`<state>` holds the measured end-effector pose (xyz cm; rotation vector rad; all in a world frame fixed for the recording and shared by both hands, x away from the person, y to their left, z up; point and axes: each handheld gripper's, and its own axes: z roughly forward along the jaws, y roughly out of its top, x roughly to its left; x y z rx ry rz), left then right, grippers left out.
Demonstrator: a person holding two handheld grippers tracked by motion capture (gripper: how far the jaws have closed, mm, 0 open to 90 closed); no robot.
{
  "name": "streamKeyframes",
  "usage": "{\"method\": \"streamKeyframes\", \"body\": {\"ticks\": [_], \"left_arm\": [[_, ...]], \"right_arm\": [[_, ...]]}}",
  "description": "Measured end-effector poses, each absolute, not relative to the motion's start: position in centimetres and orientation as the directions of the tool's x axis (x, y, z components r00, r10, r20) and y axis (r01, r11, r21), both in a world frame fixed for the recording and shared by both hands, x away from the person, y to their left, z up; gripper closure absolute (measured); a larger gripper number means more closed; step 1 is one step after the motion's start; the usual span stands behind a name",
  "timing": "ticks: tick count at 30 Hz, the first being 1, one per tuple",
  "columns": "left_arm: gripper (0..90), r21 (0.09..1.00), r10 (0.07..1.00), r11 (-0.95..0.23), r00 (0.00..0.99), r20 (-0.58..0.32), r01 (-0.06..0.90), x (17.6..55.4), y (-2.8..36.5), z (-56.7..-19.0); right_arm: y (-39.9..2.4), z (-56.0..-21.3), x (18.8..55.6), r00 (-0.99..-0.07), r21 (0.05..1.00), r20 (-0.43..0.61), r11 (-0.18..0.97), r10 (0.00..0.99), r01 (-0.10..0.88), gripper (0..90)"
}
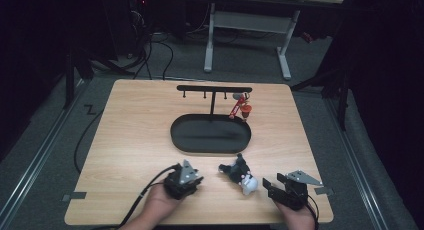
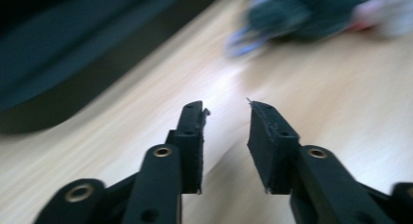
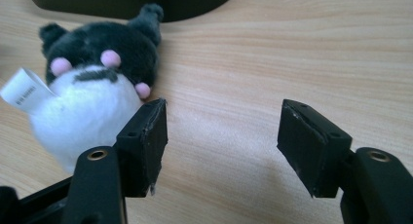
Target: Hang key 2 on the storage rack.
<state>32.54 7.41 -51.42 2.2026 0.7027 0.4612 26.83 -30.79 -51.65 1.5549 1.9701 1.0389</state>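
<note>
The left tool (image 1: pixel 192 176) rests on the table (image 1: pixel 125 140) near its front edge, held by the person's left hand (image 1: pixel 159 204). Its jaws stand apart with a narrow gap and nothing between them – released. In the left gripper view the left tool (image 2: pixel 226 107) points over bare wood; a blurred plush (image 2: pixel 311 12) lies ahead and to the right, well beyond the tips, and the dark tray (image 2: pixel 73 53) runs ahead to the left.

Just right of the left tool in the high view lies the plush (image 1: pixel 240 174) – black and white, on the table, between the two tools and in front of the tray (image 1: pixel 210 134). Behind the tray stands a rack (image 1: pixel 214 90) with a red charm (image 1: pixel 241 106) hanging from its right end.

The right tool (image 1: pixel 269 184) lies just right of the plush, held by the right hand (image 1: pixel 295 212). In the right gripper view the right tool (image 3: pixel 224 107) is released, jaws wide, empty. The plush (image 3: pixel 90 83) lies left of the left jaw, close against it, outside the gap, a white tag (image 3: pixel 27 90) on its side.
</note>
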Motion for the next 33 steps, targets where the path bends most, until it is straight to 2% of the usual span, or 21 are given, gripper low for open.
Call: {"method": "streamKeyframes", "body": {"ticks": [2, 5, 8, 10, 13, 25, 33], "left_arm": [[58.5, 0.757, 0.663, -0.55, 0.735, 0.14, 0.352, 33.2, 11.4, -51.4], [52.1, 0.754, 0.692, -0.54, 0.707, 0.145, 0.374, 33.7, 13.7, -51.3], [47.9, 0.781, 0.747, -0.465, 0.658, 0.094, 0.416, 34.4, 17.3, -51.4], [46.6, 0.784, 0.751, -0.455, 0.655, 0.083, 0.422, 34.4, 17.8, -51.5], [39.7, 0.784, 0.746, -0.481, 0.653, 0.131, 0.392, 34.5, 18.3, -51.4], [36.7, 0.776, 0.721, -0.497, 0.683, 0.121, 0.388, 35.0, 18.3, -52.2], [36.3, 0.779, 0.703, -0.507, 0.7, 0.126, 0.369, 34.9, 18.0, -52.0]], "right_arm": [[-30.6, -51.9, 26.9, -0.251, 0.761, 0.093, 0.094, 0.963, 0.642, 34.8], [-30.7, -51.8, 26.8, -0.248, 0.771, 0.085, 0.093, 0.965, 0.63, 33.4], [-31.0, -51.5, 26.8, -0.247, 0.785, 0.06, 0.107, 0.967, 0.61, 30.1], [-31.0, -51.4, 26.9, -0.248, 0.788, 0.056, 0.11, 0.967, 0.606, 29.5], [-30.8, -51.5, 27.1, -0.245, 0.777, 0.063, 0.106, 0.968, 0.62, 28.0], [-29.0, -51.4, 28.4, -0.232, 0.74, 0.069, 0.106, 0.97, 0.664, 26.8], [-28.9, -50.6, 28.8, -0.238, 0.634, 0.013, 0.176, 0.971, 0.753, 24.1]]}}
